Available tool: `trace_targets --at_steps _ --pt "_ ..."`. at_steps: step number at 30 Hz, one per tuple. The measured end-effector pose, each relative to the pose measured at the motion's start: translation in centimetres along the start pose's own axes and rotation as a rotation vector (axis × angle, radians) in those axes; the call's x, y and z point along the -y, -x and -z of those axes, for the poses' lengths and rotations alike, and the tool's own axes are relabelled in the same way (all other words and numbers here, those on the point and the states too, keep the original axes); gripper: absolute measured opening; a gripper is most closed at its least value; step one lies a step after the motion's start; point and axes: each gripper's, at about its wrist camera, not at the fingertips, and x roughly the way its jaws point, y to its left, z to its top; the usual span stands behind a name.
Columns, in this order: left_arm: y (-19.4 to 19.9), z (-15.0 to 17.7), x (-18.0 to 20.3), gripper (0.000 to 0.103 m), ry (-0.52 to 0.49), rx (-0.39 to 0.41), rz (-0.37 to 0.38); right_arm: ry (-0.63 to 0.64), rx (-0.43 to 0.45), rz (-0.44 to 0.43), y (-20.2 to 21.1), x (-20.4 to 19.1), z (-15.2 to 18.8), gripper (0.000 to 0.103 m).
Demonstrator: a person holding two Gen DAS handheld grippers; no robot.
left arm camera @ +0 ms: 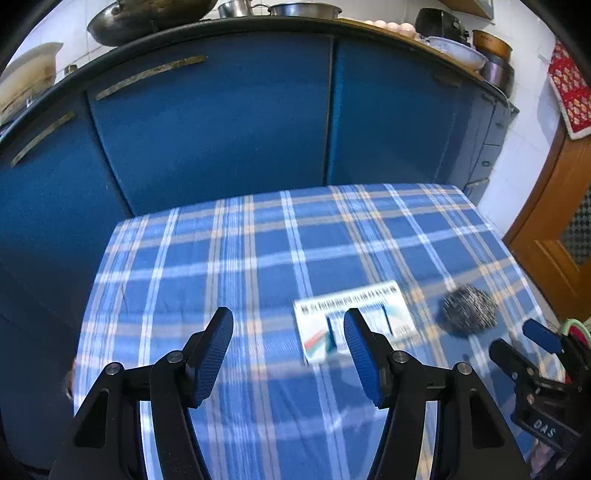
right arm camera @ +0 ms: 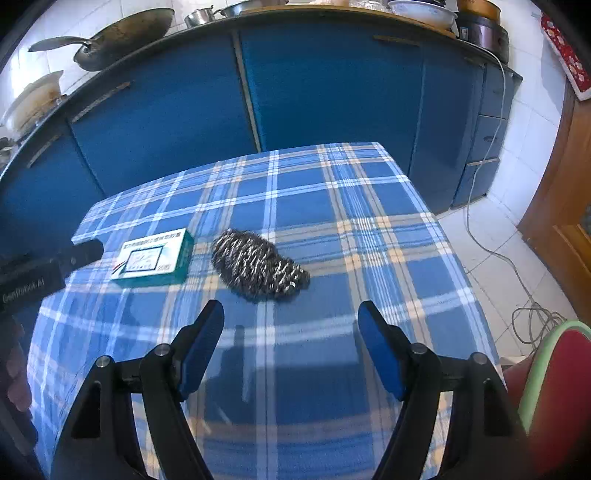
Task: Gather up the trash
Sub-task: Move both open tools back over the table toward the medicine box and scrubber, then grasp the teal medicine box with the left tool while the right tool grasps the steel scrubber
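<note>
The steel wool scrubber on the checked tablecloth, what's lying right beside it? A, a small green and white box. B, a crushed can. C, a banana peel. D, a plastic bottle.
A: in the right wrist view a small green and white box lies flat just left of the steel wool scrubber on the checked tablecloth.

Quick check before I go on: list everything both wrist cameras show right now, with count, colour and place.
box: one, white and teal, flat on the cloth, left of the scourer.
steel scourer: one, silver, on the cloth, apart from the box.
checked cloth: one, blue, white and tan, covering the table.
cabinet doors: several, blue, behind the table.
wok: one, dark, on the counter at left.
pots and bowls: several, metal, along the counter.
eggs: several, pale, on the counter.
cable: one, grey, on the tiled floor at right.
left gripper: black with blue pads, open, empty, above the box.
right gripper: same, open, empty, short of the scourer.
</note>
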Motion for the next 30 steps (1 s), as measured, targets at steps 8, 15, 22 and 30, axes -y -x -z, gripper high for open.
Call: trace_targets --at_steps 8,15,22,30 --pt "-3.9 -2.1 -1.3 0.064 0.038 -0.043 -0.017 -0.016 0.009 0.013 -1.8 -0.6 -1.5 0.075" --pt "-5.7 -1.6 -1.2 0.064 0.042 -0.093 -0.016 -0.004 -0.011 -0.004 -3.3 -1.0 -2.1 0.065" --pt "-5.4 0.1 -1.0 0.064 0.027 -0.131 0.0 0.051 -0.021 -0.025 -2.3 -1.8 -1.4 0.031" --pt "-3.2 2.2 0.8 0.064 -0.003 -0.127 0.056 0.034 -0.024 -0.02 -0.4 -0.3 -0.3 0.023"
